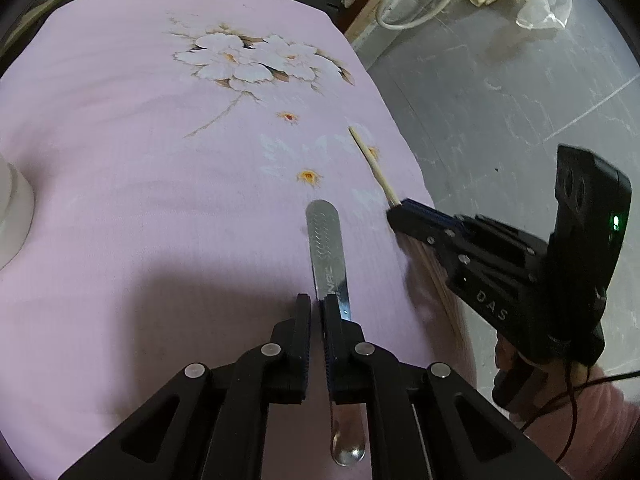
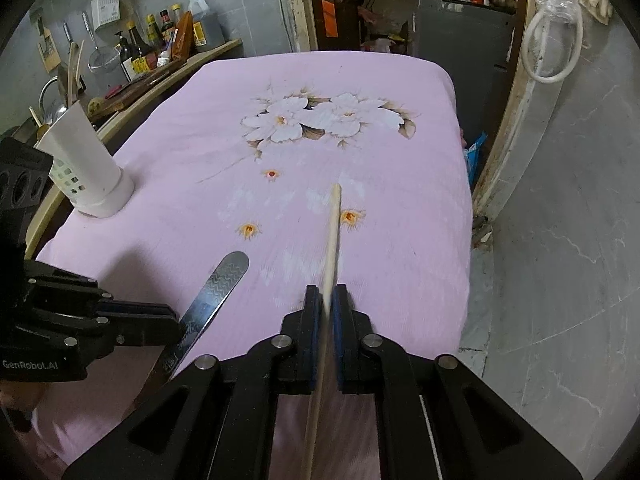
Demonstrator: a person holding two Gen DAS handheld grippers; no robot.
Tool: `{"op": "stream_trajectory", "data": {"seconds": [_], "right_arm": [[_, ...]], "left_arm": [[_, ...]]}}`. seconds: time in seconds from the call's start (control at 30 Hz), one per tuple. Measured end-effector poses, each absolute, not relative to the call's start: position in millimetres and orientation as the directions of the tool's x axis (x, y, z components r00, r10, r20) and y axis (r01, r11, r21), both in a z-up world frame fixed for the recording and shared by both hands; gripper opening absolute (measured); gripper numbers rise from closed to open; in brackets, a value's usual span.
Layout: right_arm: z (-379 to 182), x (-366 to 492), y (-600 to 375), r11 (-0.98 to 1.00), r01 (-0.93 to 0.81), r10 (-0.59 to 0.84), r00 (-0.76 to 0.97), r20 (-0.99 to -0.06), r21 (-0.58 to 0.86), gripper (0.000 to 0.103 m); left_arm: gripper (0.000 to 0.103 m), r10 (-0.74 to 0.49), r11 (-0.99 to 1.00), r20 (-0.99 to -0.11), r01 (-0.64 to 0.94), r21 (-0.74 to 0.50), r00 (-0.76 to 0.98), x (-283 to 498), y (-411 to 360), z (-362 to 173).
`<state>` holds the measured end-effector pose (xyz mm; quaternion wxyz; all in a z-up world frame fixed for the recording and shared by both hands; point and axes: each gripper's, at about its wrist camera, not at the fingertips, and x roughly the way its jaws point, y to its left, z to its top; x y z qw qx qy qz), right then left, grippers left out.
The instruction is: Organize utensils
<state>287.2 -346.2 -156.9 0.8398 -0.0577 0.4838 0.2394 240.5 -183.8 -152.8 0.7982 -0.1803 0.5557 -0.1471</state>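
Observation:
My left gripper point(image 1: 317, 300) is shut on a steel spoon point(image 1: 326, 248); its patterned handle points forward over the pink cloth and its bowl hangs back under the fingers. The spoon also shows in the right wrist view point(image 2: 218, 288), held by the left gripper point(image 2: 176, 326). My right gripper point(image 2: 327, 292) is shut on a pale wooden chopstick point(image 2: 333, 236) that points forward above the cloth. In the left wrist view the right gripper point(image 1: 400, 210) holds the chopstick point(image 1: 370, 160) near the table's right edge. A white utensil holder point(image 2: 86, 160) stands at the table's left side.
The table is covered with a pink floral cloth point(image 2: 360, 80). The holder's base shows at the left edge of the left wrist view point(image 1: 12, 208). A counter with bottles point(image 2: 160, 44) and hanging utensils lies beyond the left edge. Grey floor point(image 2: 560, 240) lies to the right.

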Motion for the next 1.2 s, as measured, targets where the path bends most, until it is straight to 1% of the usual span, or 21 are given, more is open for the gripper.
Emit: {"op": "stream_trajectory", "data": {"seconds": [0.1, 0.17, 0.23, 0.37, 0.5, 0.53, 0.57, 0.6, 0.67, 0.77, 0.87, 1.07, 1.2], "right_arm": [[-158, 281, -354, 0.880, -0.448, 0.357, 0.402, -0.843, 0.158, 0.004], [-158, 275, -359, 0.882, -0.436, 0.366, 0.394, -0.843, 0.178, 0.004], [-159, 272, -364, 0.884, -0.429, 0.366, 0.394, -0.843, 0.183, 0.004], [-161, 266, -369, 0.890, -0.409, 0.370, 0.393, -0.842, 0.200, 0.004], [-162, 265, -371, 0.894, -0.397, 0.368, 0.390, -0.844, 0.206, 0.004], [-162, 264, -371, 0.895, -0.395, 0.367, 0.391, -0.844, 0.206, 0.004], [-162, 262, -371, 0.896, -0.393, 0.365, 0.392, -0.845, 0.205, 0.004], [-161, 261, -372, 0.897, -0.392, 0.363, 0.392, -0.845, 0.204, 0.004], [-160, 257, -370, 0.899, -0.388, 0.358, 0.388, -0.849, 0.202, 0.004], [-158, 255, -367, 0.897, -0.393, 0.356, 0.375, -0.856, 0.201, 0.004], [-160, 261, -361, 0.896, -0.400, 0.346, 0.356, -0.868, 0.193, 0.004], [-164, 279, -348, 0.891, -0.419, 0.327, 0.323, -0.888, 0.176, 0.006], [-163, 286, -345, 0.889, -0.423, 0.324, 0.308, -0.894, 0.176, 0.006]], "left_arm": [[0.014, -0.431, 0.899, -0.842, 0.073, -0.432, 0.325, 242, -191, -151], [0.022, -0.424, 0.904, -0.848, 0.101, -0.415, 0.319, 244, -196, -148], [0.026, -0.403, 0.915, -0.861, 0.134, -0.380, 0.311, 246, -205, -146], [0.026, -0.315, 0.944, -0.898, 0.199, -0.263, 0.308, 250, -224, -142], [0.026, -0.288, 0.950, -0.904, 0.215, -0.227, 0.316, 253, -228, -142], [0.025, -0.280, 0.951, -0.905, 0.220, -0.216, 0.321, 252, -229, -142], [0.021, -0.266, 0.954, -0.906, 0.221, -0.201, 0.328, 252, -230, -142], [0.021, -0.255, 0.957, -0.907, 0.220, -0.188, 0.334, 253, -231, -142], [0.019, -0.256, 0.959, -0.904, 0.207, -0.194, 0.343, 252, -229, -142], [0.017, -0.279, 0.958, -0.895, 0.165, -0.235, 0.347, 250, -219, -142], [0.017, -0.282, 0.959, -0.896, 0.138, -0.249, 0.343, 246, -209, -143], [0.019, -0.289, 0.954, -0.913, 0.166, -0.249, 0.288, 250, -209, -143], [0.019, -0.280, 0.953, -0.916, 0.200, -0.229, 0.287, 250, -214, -144]]}}
